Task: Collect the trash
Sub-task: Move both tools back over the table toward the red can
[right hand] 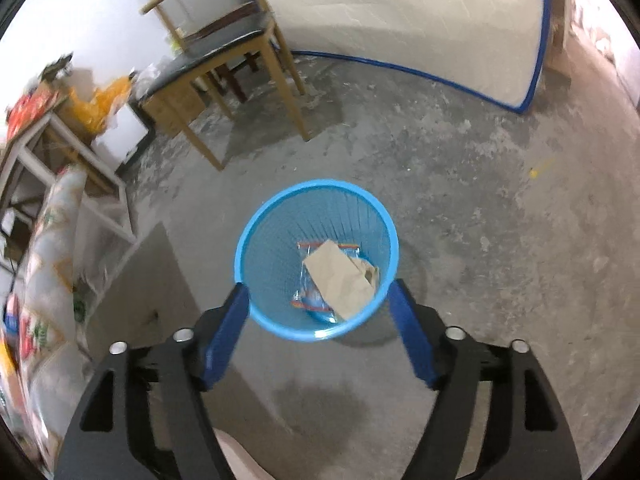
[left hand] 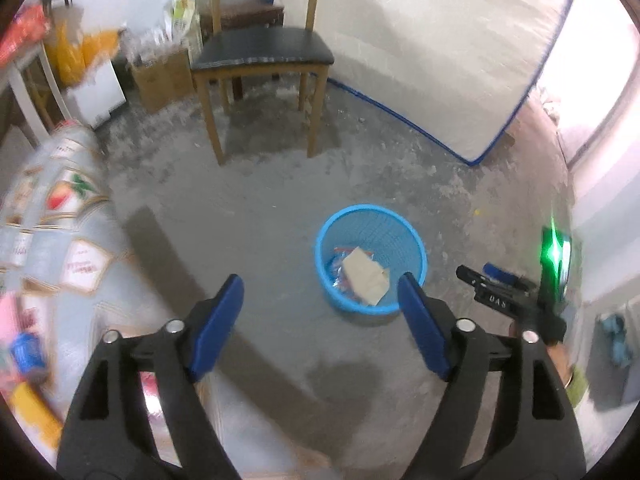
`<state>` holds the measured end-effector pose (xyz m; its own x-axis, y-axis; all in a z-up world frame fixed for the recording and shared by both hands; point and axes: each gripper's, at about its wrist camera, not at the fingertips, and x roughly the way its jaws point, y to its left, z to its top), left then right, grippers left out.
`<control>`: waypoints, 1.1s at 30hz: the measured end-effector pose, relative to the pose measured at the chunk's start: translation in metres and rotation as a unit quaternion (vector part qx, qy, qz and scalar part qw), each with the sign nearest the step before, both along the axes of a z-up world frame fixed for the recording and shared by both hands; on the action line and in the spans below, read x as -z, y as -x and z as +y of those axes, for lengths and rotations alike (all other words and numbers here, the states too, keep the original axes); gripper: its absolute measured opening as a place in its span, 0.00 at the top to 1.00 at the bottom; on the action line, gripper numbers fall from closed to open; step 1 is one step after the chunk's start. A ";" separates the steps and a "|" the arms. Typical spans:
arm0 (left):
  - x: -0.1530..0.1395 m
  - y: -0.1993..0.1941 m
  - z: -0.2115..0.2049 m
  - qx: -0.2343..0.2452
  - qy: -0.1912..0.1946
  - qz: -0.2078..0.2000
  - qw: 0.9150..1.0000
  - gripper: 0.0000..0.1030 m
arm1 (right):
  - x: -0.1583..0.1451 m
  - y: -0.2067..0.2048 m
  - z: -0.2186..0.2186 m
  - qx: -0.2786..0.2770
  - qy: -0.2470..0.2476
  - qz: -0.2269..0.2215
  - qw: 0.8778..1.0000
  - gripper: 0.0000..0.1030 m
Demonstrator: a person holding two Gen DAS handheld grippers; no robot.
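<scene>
One blue basket [right hand: 256, 236] holds one brown paper bag [right hand: 340, 276] and one plastic wrapper [right hand: 310, 300]; both grippers' jaws gape wide above it, empty; no label is legible.

Lower centre: left gripper [left hand: 320, 312] jaws wide, empty; beyond, round blue mesh plastic basket [left hand: 416, 240] holding a tan paper bag [left hand: 366, 274].
</scene>
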<state>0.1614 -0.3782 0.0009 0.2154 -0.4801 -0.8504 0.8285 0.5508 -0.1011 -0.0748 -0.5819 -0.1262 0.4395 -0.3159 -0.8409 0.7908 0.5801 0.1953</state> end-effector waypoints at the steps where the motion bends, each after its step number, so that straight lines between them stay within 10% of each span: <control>1: -0.014 0.010 0.019 0.000 0.005 -0.014 1.000 0.22 | -0.007 0.002 0.014 -0.008 0.010 0.012 1.000 0.23; 6: -0.058 0.042 0.101 -0.032 0.054 -0.065 0.996 0.19 | -0.045 0.005 0.072 -0.026 0.065 0.029 0.997 0.07; 18: -0.086 0.080 0.339 -0.183 0.097 -0.117 0.971 0.17 | -0.152 -0.023 0.235 -0.118 0.237 -0.001 0.964 0.06; 24: -0.077 0.079 0.444 -0.256 0.078 -0.108 0.957 0.17 | -0.187 -0.041 0.324 -0.255 0.199 -0.095 0.941 0.06; 33: -0.062 0.078 0.504 -0.302 0.123 -0.074 0.942 0.17 | -0.180 -0.101 0.408 -0.330 0.008 -0.083 0.940 0.06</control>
